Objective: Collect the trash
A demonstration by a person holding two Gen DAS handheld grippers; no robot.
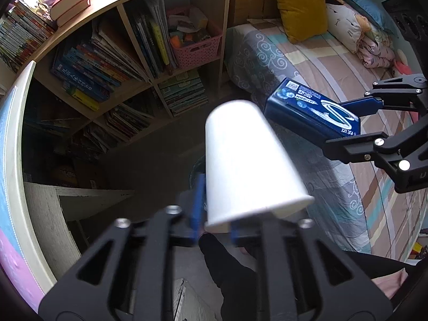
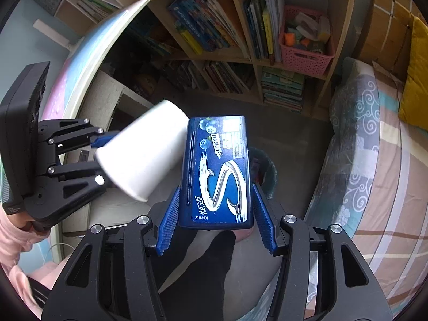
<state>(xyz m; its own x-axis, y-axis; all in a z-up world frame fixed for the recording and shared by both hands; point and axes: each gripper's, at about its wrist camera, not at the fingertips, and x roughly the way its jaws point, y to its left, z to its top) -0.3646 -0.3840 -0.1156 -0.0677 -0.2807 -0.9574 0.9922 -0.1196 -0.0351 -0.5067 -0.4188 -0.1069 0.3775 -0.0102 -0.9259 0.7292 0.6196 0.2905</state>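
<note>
A white paper cup [image 1: 240, 160], blurred, lies mouth-first at my left gripper [image 1: 216, 211]. Its rim sits between the blue pads, which stand apart from the thin wall, so this gripper is open. The right wrist view shows the same cup [image 2: 144, 149] off the tips of the left gripper [image 2: 103, 159]. My right gripper [image 2: 216, 187] is shut on a dark blue box [image 2: 218, 171] with a silver S; the pad tips press its two long sides. From the left wrist view the box [image 1: 310, 109] hangs in the right gripper [image 1: 338, 124]. A dark lined bin [image 2: 268, 171] stands on the floor below the box.
A wooden bookshelf [image 1: 149, 80] full of books, with a pink basket [image 1: 195, 45], lines the far side. A bed [image 1: 334, 61] with pillows runs along the right. A white desk edge [image 1: 16, 144] curves at the left. A person's dark trouser leg [image 2: 203, 267] is below.
</note>
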